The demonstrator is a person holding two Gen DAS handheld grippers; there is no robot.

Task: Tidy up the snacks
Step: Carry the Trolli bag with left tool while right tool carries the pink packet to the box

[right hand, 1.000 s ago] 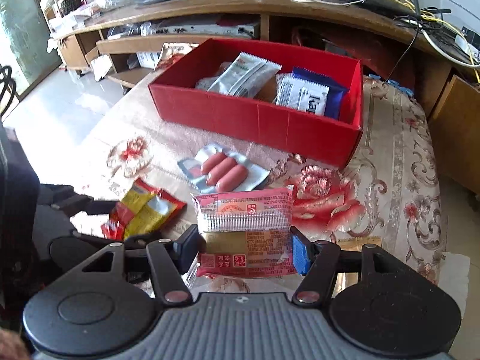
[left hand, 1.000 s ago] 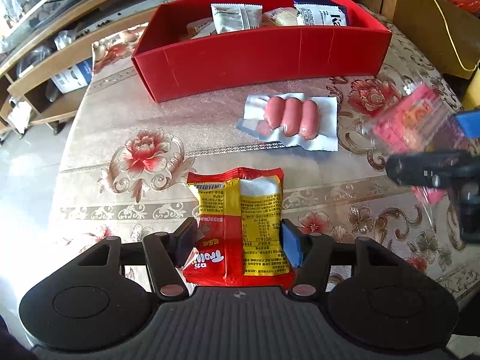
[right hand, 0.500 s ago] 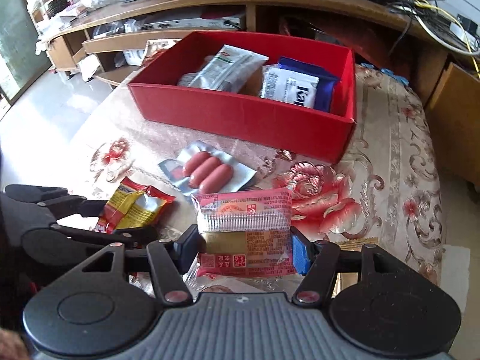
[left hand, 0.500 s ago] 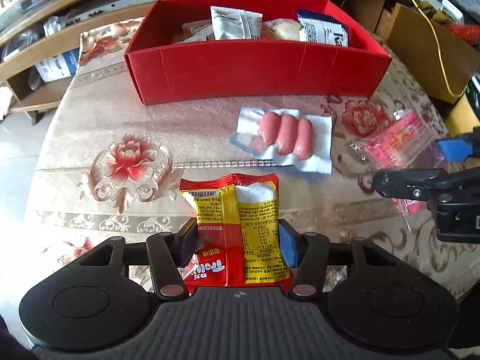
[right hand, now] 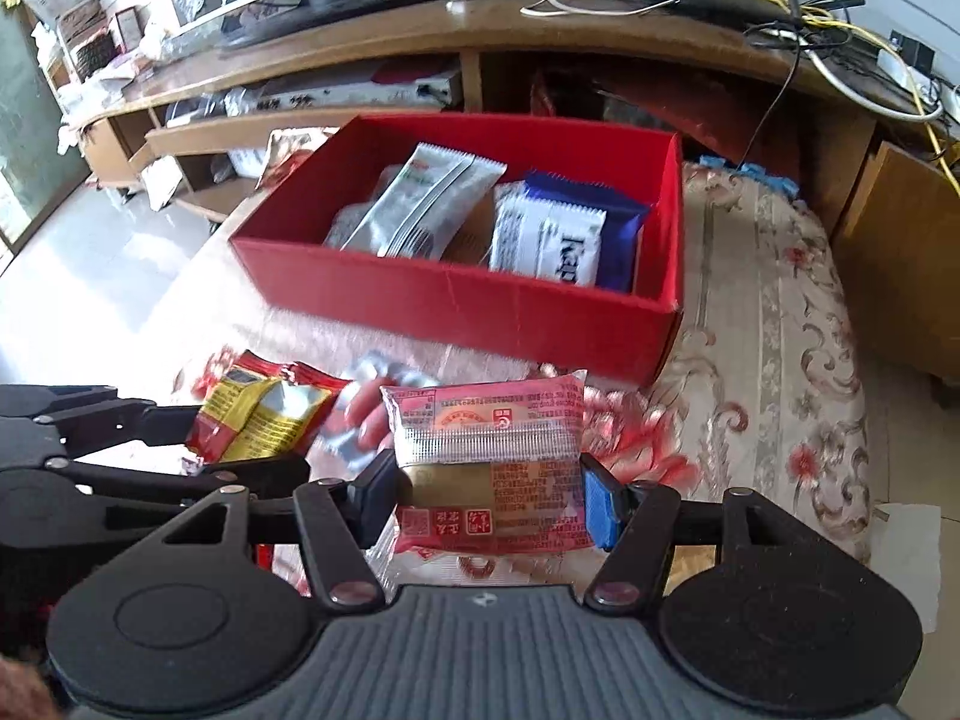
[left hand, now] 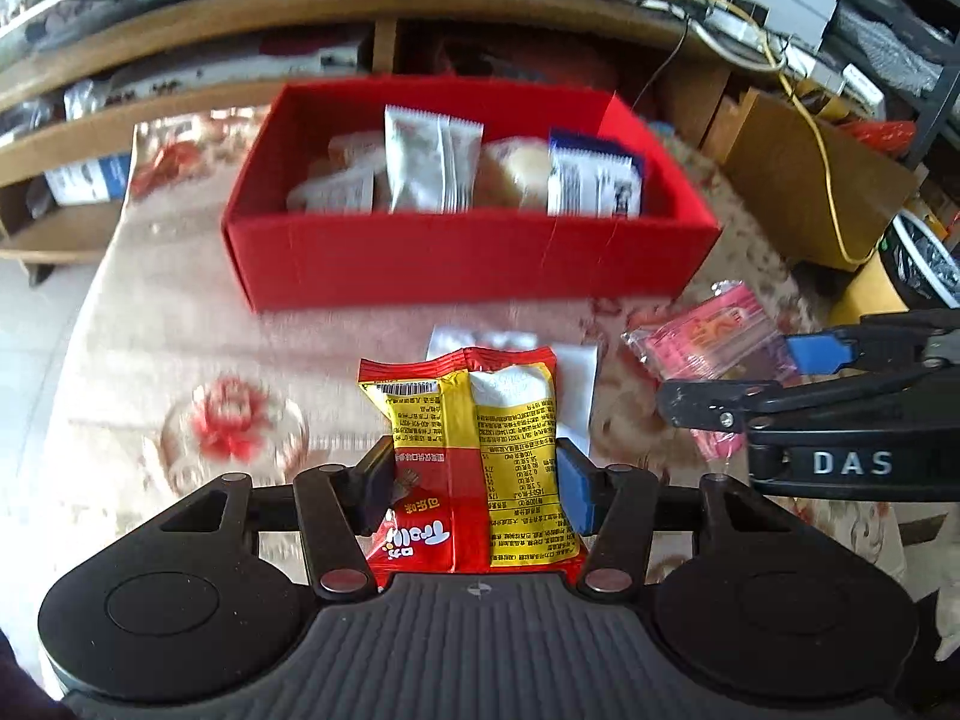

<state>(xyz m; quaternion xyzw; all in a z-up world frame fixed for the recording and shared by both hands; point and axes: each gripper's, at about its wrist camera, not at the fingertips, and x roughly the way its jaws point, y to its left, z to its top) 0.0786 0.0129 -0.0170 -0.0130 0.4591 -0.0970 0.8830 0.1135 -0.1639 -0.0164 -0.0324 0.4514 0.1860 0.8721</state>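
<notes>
Left gripper (left hand: 477, 489): jaws have just been closing, pads now pressed on both sides of the red-and-yellow snack packet (left hand: 474, 456), which stands upright between them at lower centre of the left wrist view, clear of the cloth; right gripper (right hand: 489, 501): jaws clamped on the pink-and-gold snack packet (right hand: 489, 456), held flat and crosswise at lower centre of its own view; each gripper shows in the other's frame, the right one entering from the right edge of the left view with its pink packet, the left one at the lower left of the right view with its yellow packet; just beyond both packets, sausage pack (right hand: 360, 414) lying on the floral tablecloth (right hand: 762, 360), blurred, partly hidden behind the held packets; farther up, red box (left hand: 468, 264) at frame centre on the cloth, open-topped, holding a white sachet (left hand: 429, 159), a blue-and-white packet (right hand: 558, 240) and other wrapped items too blurred to tell; behind the table, wooden shelving (right hand: 372, 60) across the top, with cables (right hand: 810, 24) at upper right.
</notes>
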